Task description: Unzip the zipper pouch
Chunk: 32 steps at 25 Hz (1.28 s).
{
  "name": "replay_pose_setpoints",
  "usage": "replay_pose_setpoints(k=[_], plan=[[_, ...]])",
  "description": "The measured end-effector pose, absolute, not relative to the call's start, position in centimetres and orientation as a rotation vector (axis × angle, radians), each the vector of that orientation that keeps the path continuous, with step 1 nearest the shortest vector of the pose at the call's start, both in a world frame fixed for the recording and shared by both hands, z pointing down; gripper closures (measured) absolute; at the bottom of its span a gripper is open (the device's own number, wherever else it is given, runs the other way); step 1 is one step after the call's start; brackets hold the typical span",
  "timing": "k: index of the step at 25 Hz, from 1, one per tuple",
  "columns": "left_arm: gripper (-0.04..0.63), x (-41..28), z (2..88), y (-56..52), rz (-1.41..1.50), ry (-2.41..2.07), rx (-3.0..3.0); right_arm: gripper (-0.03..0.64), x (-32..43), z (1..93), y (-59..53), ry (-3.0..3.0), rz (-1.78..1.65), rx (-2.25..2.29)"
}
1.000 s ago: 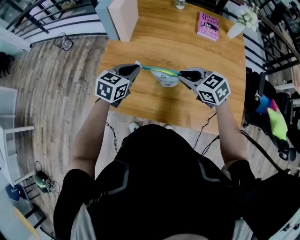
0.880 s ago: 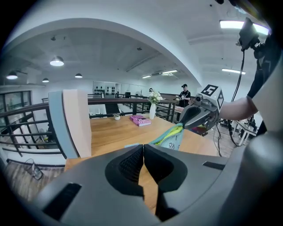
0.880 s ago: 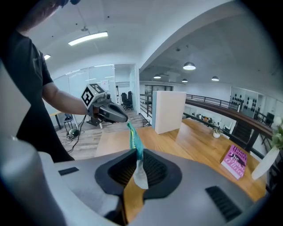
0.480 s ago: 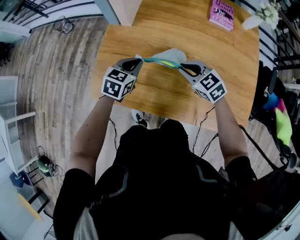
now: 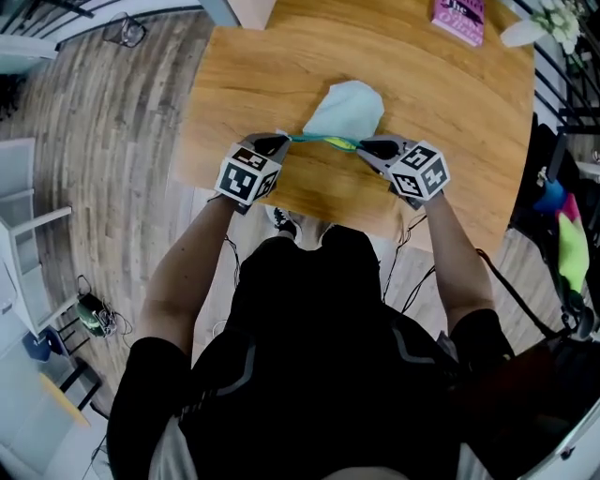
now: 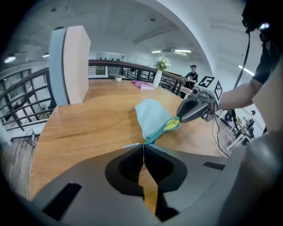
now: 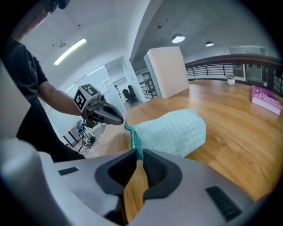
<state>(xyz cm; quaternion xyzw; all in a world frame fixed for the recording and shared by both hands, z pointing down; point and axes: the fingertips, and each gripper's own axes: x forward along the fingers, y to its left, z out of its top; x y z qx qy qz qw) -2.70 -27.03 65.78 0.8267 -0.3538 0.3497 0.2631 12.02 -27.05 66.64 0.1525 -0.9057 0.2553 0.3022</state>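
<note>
A pale mint zipper pouch (image 5: 345,111) is stretched between my two grippers just over the wooden table (image 5: 234,84). Its body lies away from me, toward the table's middle. The teal zipper (image 5: 323,142) runs taut from one gripper to the other. My left gripper (image 5: 282,141) is shut on the zipper's left end, where a small white tab (image 6: 130,145) sticks out. My right gripper (image 5: 362,147) is shut on the zipper's right end, and a yellow patch (image 6: 172,124) shows next to it. In the right gripper view the pouch (image 7: 174,131) bulges just past the jaws.
A pink book (image 5: 459,11) and a white vase with flowers (image 5: 539,23) stand at the table's far right. A tall pale block (image 6: 73,64) stands at the far left. The table's near edge (image 5: 309,208) is right below the grippers. Railings surround the area.
The pouch body, which hung on my side of the zipper, has swung over to the far side. Both grippers keep their grip and now sit nearer the table's front edge.
</note>
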Motion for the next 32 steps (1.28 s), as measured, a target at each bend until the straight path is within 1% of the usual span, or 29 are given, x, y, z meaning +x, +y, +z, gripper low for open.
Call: replay_pose_setpoints(k=[4, 9, 14, 18, 25, 29, 31, 32], plan=[[0.565, -2.6, 67.9, -25.5, 0.991, -0.905, 2.187, 0.561, 12.2, 68.6, -25.7, -2.352, 0.711, 0.358], [0.565, -3.2, 69.0, -25.3, 1.031, -0.967, 2.143, 0.557, 11.9, 69.7, -24.9, -2.349, 0.790, 0.321], [0.565, -3.6, 69.7, -25.2, 1.042, -0.973, 2.094, 0.557, 11.4, 71.1, -24.4, -2.282, 0.770, 0.312], [0.563, -3.7, 70.1, -25.3, 1.105, -0.984, 2.093, 0.554, 11.4, 71.3, -24.1, -2.261, 0.771, 0.292], [0.563, -4.0, 69.9, -26.0, 1.009, -1.046, 2.105, 0.549, 11.1, 71.5, -24.3, -2.227, 0.860, 0.344], [0.561, -4.5, 69.0, -26.0, 0.977, -1.066, 2.118, 0.537, 10.6, 71.2, -24.1, -2.210, 0.803, 0.366], [0.561, -4.6, 67.8, -26.3, 0.941, -1.105, 2.128, 0.526, 10.6, 70.9, -23.9, -2.204, 0.775, 0.380], [0.561, -4.6, 67.0, -26.5, 0.916, -1.123, 2.139, 0.508, 10.8, 70.8, -23.9, -2.200, 0.762, 0.394]])
